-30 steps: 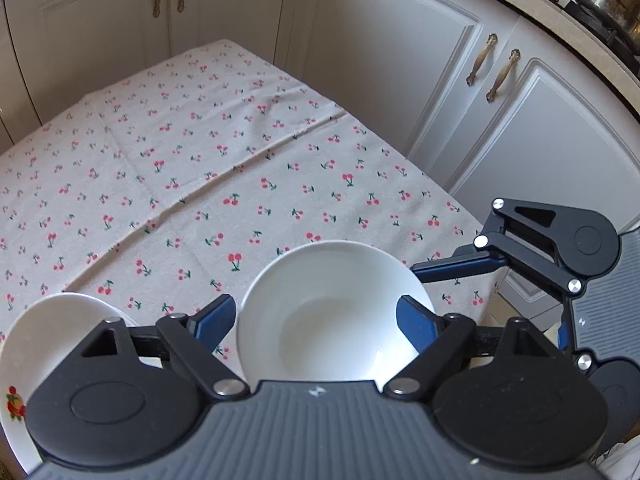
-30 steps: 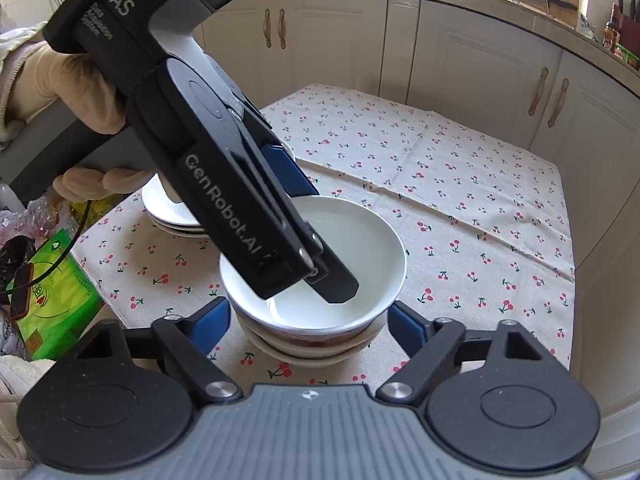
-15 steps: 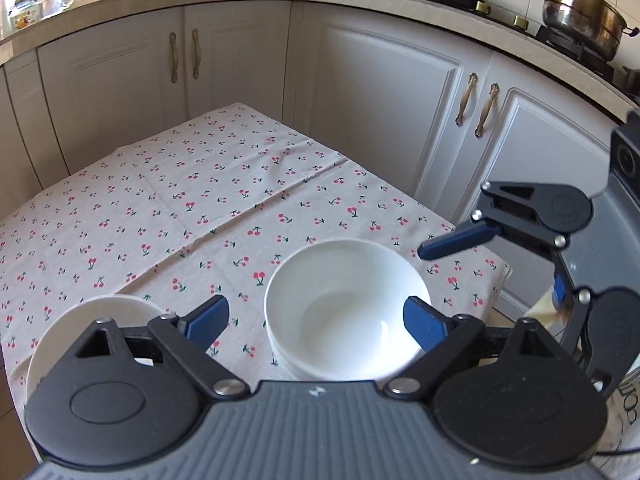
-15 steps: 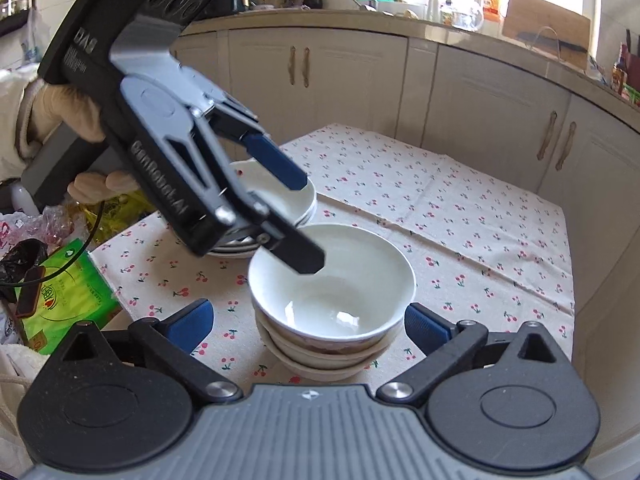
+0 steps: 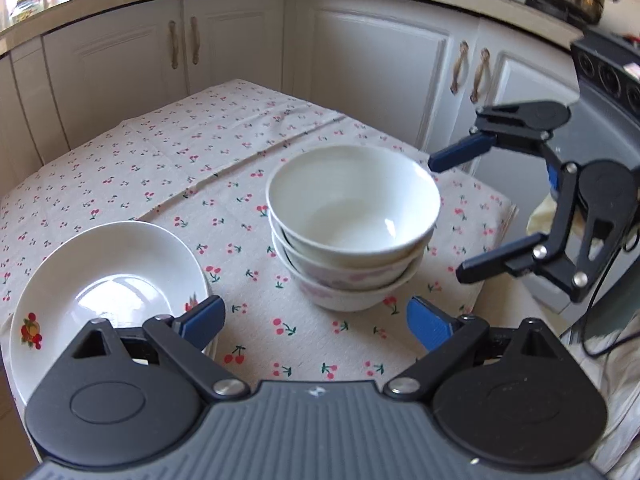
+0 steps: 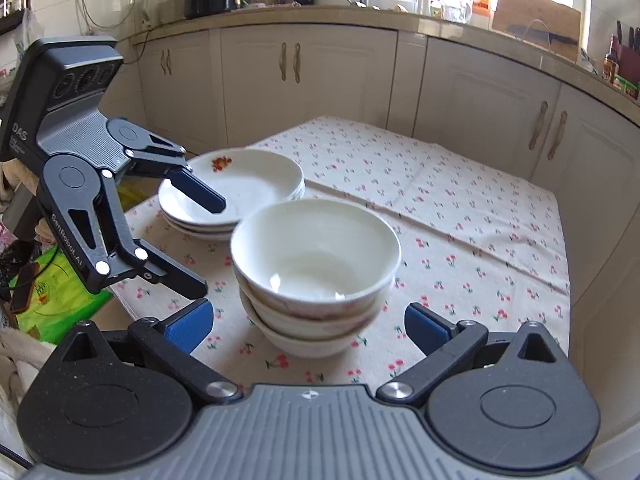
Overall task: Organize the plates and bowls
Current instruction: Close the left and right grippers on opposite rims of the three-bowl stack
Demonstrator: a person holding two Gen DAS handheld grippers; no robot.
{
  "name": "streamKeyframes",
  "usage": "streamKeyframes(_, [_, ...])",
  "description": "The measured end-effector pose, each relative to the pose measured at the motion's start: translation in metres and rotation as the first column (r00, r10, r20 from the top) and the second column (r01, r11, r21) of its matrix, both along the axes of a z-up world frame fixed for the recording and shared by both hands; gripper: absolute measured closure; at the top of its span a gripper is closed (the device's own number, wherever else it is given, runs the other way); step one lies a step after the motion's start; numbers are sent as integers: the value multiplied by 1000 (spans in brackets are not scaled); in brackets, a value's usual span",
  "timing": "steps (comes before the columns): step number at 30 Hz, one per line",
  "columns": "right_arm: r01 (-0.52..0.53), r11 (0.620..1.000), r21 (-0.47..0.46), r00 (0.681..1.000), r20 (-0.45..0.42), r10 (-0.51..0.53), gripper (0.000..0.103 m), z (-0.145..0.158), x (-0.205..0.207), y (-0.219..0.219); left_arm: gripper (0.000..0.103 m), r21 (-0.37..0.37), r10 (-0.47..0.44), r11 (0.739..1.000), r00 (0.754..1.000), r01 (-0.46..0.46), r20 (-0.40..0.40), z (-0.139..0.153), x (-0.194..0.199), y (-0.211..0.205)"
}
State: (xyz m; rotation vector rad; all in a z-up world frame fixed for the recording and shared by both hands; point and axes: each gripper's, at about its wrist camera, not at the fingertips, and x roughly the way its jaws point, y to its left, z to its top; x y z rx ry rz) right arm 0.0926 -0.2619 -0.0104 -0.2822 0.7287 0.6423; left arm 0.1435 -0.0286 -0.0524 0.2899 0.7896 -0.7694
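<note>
Opening wider, left gripper (image 5: 316,322) empty, near plate stack (image 5: 108,280). Right gripper (image 6: 306,326) spread wide, empty, facing bowl stack (image 6: 316,276). Both stacks rest side by side on cherry tablecloth (image 6: 460,232).

Stacked bowls (image 5: 352,232) sit on the tablecloth (image 5: 192,160) beside stacked plates (image 5: 108,292).

Bowls (image 6: 316,256): three, one nested stack. Plates (image 6: 236,188): about three, stacked at ten o'clock of bowls.
</note>
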Motion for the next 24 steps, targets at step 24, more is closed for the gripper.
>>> streamKeyframes(24, [-145, 980, -137, 988, -68, 137, 0, -41, 37, 15, 6, 94, -175, 980, 984, 178, -36, -28, 29, -28])
